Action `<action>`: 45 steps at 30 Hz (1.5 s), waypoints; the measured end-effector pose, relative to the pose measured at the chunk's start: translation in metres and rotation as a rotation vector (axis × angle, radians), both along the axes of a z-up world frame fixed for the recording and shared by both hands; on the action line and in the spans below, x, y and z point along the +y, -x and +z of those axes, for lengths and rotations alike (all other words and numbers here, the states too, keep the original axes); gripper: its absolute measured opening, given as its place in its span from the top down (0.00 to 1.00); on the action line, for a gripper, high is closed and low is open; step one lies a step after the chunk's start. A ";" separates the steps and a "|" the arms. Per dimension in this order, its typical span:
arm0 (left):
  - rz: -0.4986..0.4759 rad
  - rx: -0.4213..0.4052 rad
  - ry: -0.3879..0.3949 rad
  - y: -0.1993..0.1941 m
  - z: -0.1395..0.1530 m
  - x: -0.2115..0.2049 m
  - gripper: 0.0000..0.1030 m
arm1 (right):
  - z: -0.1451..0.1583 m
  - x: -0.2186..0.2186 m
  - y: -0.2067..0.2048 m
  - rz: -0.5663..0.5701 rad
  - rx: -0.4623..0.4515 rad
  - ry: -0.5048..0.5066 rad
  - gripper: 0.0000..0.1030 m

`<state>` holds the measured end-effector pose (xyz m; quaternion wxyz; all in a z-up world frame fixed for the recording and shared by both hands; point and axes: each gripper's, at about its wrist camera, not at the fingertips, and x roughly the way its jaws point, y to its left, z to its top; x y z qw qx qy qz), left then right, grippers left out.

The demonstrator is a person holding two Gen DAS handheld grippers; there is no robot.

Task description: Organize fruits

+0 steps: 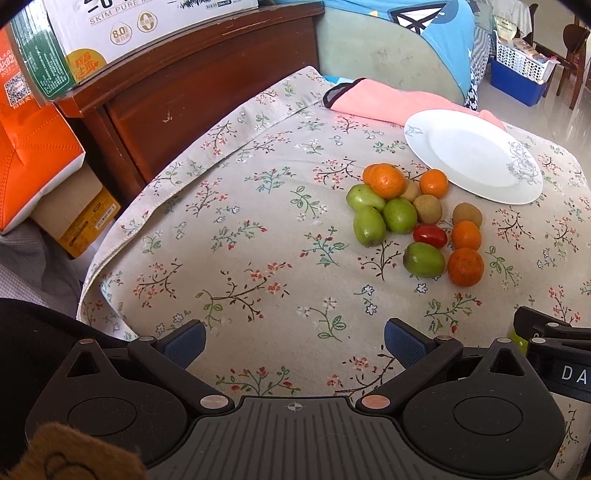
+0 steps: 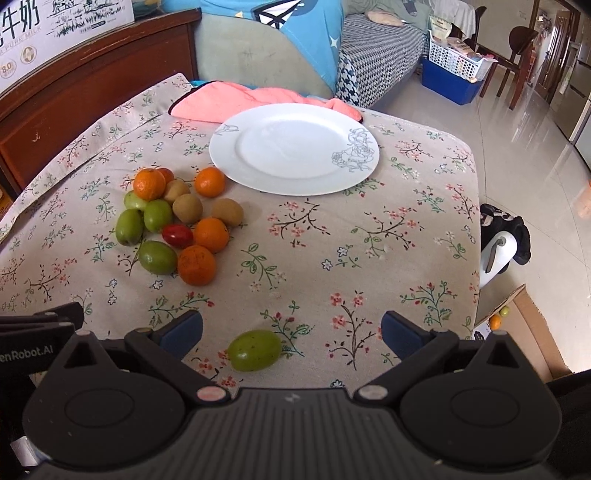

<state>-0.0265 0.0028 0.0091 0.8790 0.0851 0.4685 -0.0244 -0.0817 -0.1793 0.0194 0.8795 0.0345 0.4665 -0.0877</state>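
The milk carton [image 1: 122, 33] reads "SKIM PURE M…" and "8.0"; the left gripper's [image 2: 37, 328] body reads "enRobot.AI".

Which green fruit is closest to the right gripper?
The lone green fruit, lying apart from the pile just ahead of the open right gripper; the other green ones sit in the cluster beside the plate.

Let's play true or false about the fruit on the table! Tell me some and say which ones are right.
1. The white plate has fruit on it. False: it is bare, and the fruit lies on the tablecloth beside it.
2. One green fruit lies apart from the pile, between the right gripper's fingers. True.
3. There is one small red tomato in the pile. True.
4. The left gripper is holding an orange. False: it is open and holds nothing.
5. A pink cloth lies behind the plate. True.
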 end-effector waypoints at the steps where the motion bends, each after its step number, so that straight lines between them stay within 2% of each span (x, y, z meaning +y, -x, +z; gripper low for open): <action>1: -0.002 -0.001 -0.002 0.000 0.000 -0.001 0.00 | 0.001 0.002 0.000 0.006 0.000 0.004 0.01; 25: -0.004 -0.012 -0.043 0.003 0.004 -0.002 0.00 | 0.006 0.011 0.003 0.043 -0.003 0.024 0.01; 45: 0.003 -0.014 -0.042 0.005 0.006 -0.001 0.01 | 0.008 0.013 0.005 0.050 -0.019 0.032 0.01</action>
